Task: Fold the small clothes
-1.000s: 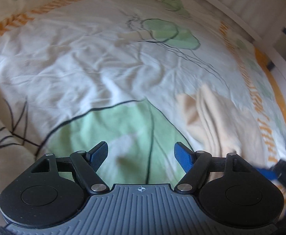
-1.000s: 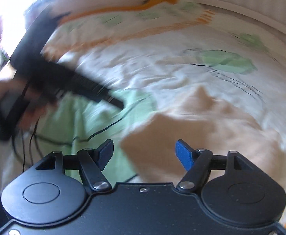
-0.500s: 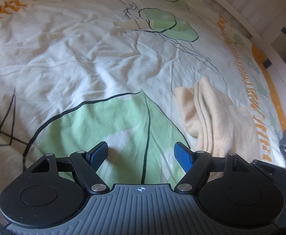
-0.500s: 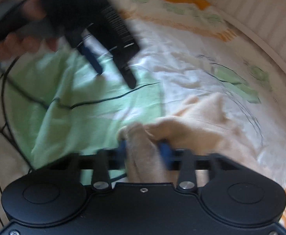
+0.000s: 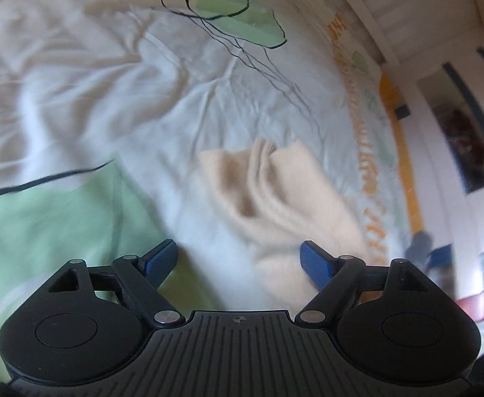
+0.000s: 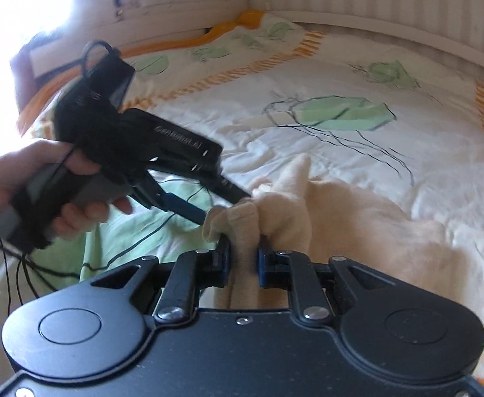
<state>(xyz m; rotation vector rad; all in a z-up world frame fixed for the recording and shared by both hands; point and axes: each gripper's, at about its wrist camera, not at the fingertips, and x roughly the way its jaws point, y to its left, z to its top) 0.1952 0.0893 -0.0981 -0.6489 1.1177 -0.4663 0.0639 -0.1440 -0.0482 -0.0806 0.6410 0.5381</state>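
Left wrist view: your left gripper [image 5: 238, 258] has its jaws opening, wide apart, pressing nothing; the cream garment [image 5: 285, 198] lies blurred on the bedspread [image 5: 76, 82], partly hidden behind the right finger.
Right wrist view: your right gripper [image 6: 242, 258] is clamped on a bunched fold of that garment; your left hand [image 6: 26, 192] is cut off at the frame edge.
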